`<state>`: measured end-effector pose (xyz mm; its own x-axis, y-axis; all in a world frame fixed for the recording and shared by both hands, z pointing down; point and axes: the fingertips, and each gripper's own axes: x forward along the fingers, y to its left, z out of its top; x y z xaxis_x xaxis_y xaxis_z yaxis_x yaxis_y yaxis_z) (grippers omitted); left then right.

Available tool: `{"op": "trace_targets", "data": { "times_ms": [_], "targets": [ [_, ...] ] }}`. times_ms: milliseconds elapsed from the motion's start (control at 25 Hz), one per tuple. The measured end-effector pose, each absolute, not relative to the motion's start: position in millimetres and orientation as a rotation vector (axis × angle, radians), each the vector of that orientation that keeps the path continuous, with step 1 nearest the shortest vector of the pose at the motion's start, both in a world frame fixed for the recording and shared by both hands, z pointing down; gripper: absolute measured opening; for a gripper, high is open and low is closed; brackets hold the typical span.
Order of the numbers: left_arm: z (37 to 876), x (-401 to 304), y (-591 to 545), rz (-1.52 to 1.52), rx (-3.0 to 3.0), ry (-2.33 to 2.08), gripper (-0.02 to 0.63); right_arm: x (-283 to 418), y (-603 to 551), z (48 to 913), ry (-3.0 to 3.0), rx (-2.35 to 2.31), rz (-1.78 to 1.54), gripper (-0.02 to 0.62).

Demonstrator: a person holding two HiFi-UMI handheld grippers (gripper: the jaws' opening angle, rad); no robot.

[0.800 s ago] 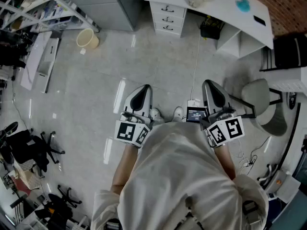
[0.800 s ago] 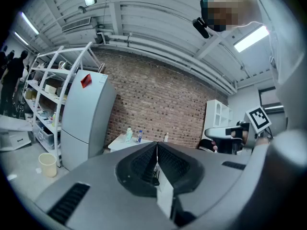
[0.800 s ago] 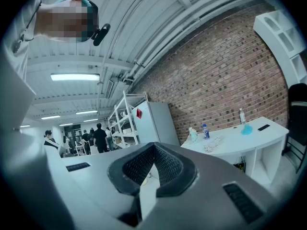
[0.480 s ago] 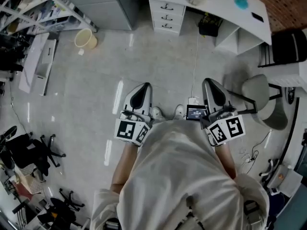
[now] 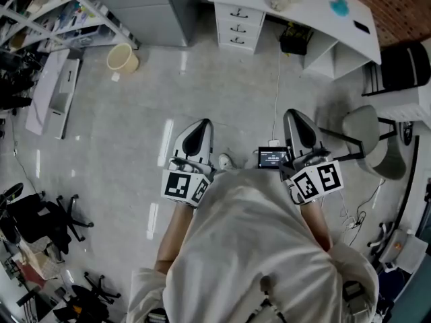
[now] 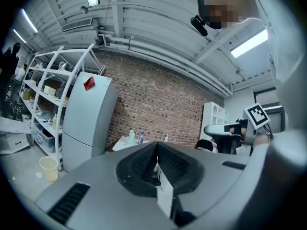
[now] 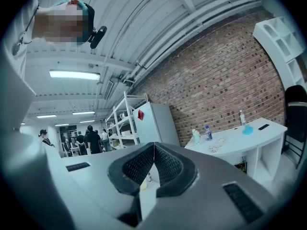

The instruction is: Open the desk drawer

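Left tool (image 5: 205, 122) and right tool (image 5: 291, 116) both closed, empty, ribbed black pads (image 6: 141, 164), curved white desk (image 5: 310, 11), 3 stacked drawers (image 5: 237, 24)

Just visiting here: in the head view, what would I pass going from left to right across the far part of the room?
Long white board on the floor → beige bucket → white drawer unit → black box under the desk → teal object on the desk top → black chair.
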<state>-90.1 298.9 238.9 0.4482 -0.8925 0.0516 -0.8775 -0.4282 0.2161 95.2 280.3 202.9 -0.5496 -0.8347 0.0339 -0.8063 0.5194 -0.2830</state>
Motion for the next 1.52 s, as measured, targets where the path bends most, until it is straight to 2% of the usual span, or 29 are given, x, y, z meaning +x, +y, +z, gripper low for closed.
{"op": "trace_targets", "data": {
  "times_ms": [400, 1080, 1520],
  "targets": [
    [251.0, -119.4, 281.1, -0.043, 2.481, -1.54, 0.009, 84.8, 263.2, 212.3, 2.626, -1.537, -0.427, 0.028],
    [241.2, -71.3, 115.7, -0.046, 2.463, -1.616, 0.009, 139.3, 85.4, 227.7, 2.674, -1.461, -0.463, 0.028],
    [244.4, -69.2, 39.3, -0.028, 2.452, -1.631, 0.009, 154.2, 14.6, 231.6, 2.68, -1.482, -0.467, 0.028]
  ]
}}
